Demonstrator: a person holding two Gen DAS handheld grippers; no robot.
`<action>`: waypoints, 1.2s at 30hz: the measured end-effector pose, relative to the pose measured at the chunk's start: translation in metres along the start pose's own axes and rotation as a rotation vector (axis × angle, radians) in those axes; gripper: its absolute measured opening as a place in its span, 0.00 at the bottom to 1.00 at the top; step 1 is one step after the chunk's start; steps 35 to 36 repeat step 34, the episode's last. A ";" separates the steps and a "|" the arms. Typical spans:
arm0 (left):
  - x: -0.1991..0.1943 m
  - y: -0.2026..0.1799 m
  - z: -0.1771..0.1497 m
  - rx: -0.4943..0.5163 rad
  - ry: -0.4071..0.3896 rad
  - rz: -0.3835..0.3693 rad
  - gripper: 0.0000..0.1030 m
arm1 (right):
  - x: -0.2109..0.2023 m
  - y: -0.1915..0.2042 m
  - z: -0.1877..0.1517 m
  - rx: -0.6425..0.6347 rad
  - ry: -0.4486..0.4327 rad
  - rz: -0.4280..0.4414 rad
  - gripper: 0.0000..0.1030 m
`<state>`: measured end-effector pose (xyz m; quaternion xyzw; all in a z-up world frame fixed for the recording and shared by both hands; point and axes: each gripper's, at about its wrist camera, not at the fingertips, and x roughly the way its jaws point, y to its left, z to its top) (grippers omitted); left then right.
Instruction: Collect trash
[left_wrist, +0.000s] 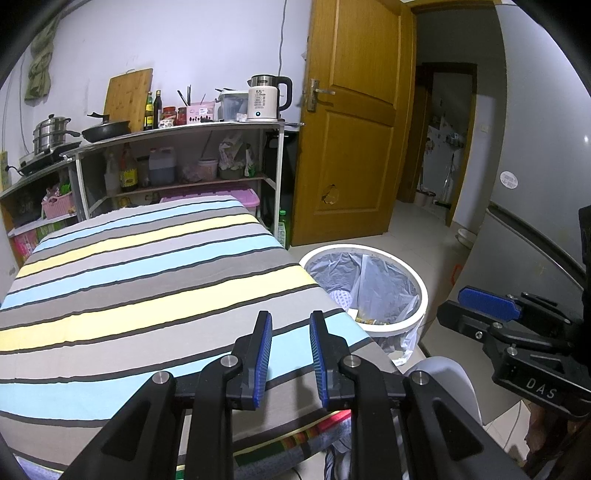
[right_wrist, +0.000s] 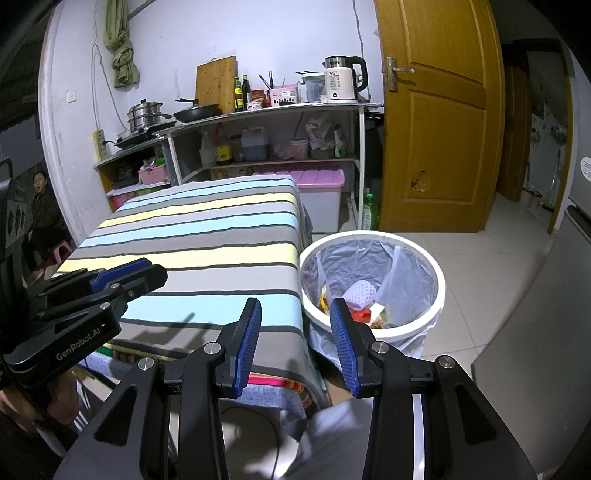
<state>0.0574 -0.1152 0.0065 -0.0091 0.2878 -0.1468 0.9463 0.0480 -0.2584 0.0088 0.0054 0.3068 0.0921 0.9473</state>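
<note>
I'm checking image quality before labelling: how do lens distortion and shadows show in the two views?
Left wrist view: the door and shelf bow outward, corners go black. Right wrist view: same bending, and gripper shadows fall on the striped cloth; the bin stays sharp.

Table covered by a striped cloth (left_wrist: 147, 280) in blue, yellow and grey bands: surface bare. Pale tiled floor (right_wrist: 491, 258): round white plastic bin (right_wrist: 439, 273), lined with a clear bag, stood just beside the table's corner.

bin (right_wrist: 436, 275) right of table (right_wrist: 207, 236), shelves (right_wrist: 258, 110) behind
</note>
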 end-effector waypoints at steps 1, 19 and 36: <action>0.000 0.000 0.000 0.000 0.000 0.000 0.20 | 0.000 0.000 0.000 0.000 0.000 0.000 0.39; -0.002 0.005 0.000 0.002 0.001 0.011 0.20 | 0.000 0.000 0.000 -0.003 0.001 0.001 0.39; 0.003 0.004 -0.002 0.006 0.001 0.008 0.20 | 0.001 0.000 0.000 -0.003 0.001 0.000 0.39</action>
